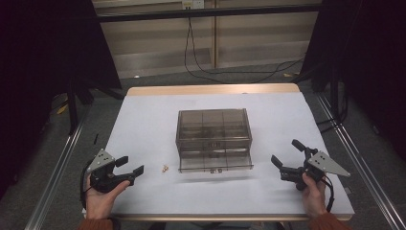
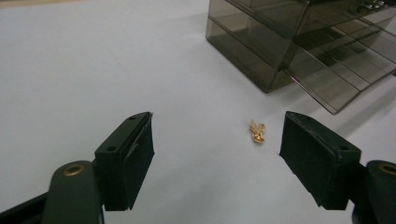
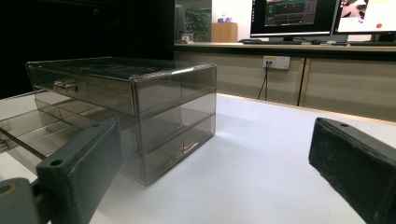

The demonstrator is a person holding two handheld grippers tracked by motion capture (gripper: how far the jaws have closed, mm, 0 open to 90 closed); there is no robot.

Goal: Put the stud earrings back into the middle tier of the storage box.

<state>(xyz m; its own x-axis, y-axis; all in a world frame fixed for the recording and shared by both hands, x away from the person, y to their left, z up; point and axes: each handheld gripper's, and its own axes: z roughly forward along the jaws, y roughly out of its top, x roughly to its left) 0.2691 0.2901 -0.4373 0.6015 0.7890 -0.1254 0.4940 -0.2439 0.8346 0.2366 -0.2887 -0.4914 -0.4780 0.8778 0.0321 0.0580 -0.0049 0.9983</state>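
Table (image 1: 143, 110) covered with a white sheet, light wooden edge visible at the far side. Smoky transparent drawer cabinet (image 1: 213, 136) standing near the centre of the sheet, three tiers high, with internal dividers visible through the top. Lowest drawer (image 1: 215, 163) pulled partway out toward the person; the upper tiers appear pushed in. Same cabinet (image 2: 299, 42) seen at the upper right of the left gripper view, open drawer projecting low over the sheet; also seen (image 3: 126, 107) from the side in the right gripper view, a small metal pull on the top drawer front.

Small gold-coloured metal item (image 1: 165, 168) lying on the sheet just left of the open drawer's front corner, apart from the cabinet and touching nothing else. Exact kind too small to tell; in the left gripper view (image 2: 257, 131) a twisted, shiny shape.

Left gripper (image 1: 130, 168) held in the left hand (image 1: 101, 196) at the near left of the table, jaws spread wide, nothing between them, gold item ahead of the jaws and nearer the right-hand one in the gripper's own view (image 2: 217, 158).

Right gripper (image 1: 287, 153) held in the right hand (image 1: 313, 194) at the near right, jaws likewise spread apart and empty, aimed toward the cabinet's right side (image 3: 210, 172).

Monitors (image 3: 299, 16) and a wall socket (image 3: 276, 62) beyond the table's far edge.
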